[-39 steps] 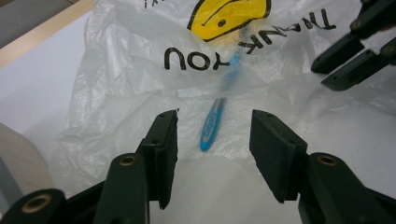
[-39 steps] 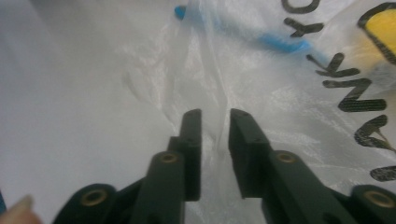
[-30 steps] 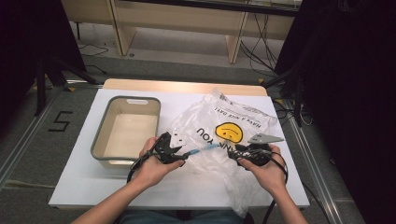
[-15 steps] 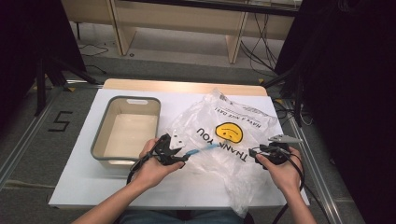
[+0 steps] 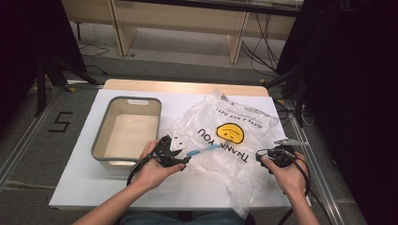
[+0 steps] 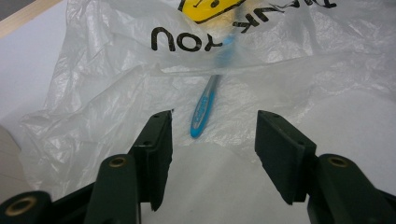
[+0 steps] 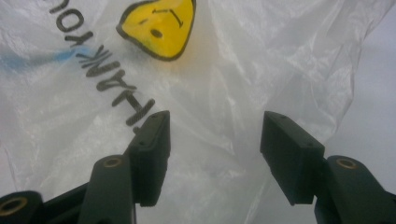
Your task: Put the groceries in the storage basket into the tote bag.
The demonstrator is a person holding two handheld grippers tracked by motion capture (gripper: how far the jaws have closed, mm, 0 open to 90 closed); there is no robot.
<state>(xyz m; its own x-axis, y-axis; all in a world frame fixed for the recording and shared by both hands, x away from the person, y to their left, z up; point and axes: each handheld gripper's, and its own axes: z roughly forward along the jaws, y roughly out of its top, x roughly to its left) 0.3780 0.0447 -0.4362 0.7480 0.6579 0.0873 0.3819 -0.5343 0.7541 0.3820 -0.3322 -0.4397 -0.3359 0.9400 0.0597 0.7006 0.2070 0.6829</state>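
Left gripper [image 5: 180, 158]: jaws apart, nothing between the pads, and they have just been opening. In the left gripper view [image 6: 212, 135] the blue toothbrush [image 6: 204, 110] lies free just ahead at 12 o'clock, handle end toward the jaws, head end tucked under the plastic bag [image 6: 116, 98]. So it's released, half inside the bag mouth.

Right gripper [image 5: 277, 154]: jaws also spread and empty; they opened within the last second and are now holding that width. A second ago this hand sat on the bag's right part; now it is off toward 3 o'clock, near the table's right edge. The right gripper view [image 7: 215, 135] shows bag film below the open jaws, not pinched.

Outward: on the high view the toothbrush [image 5: 202, 150] sits at 3 o'clock of the left gripper, under the "THANK YOU" print. The bag [image 5: 234, 140] lies flat mid-table [image 5: 84, 187]. The grey tub [image 5: 101, 136] at 9 o'clock of the bag looks empty.

Judgement: both grips are let go, the toothbrush only partly bagged; likely next is pushing it deeper or regrasping the bag mouth.
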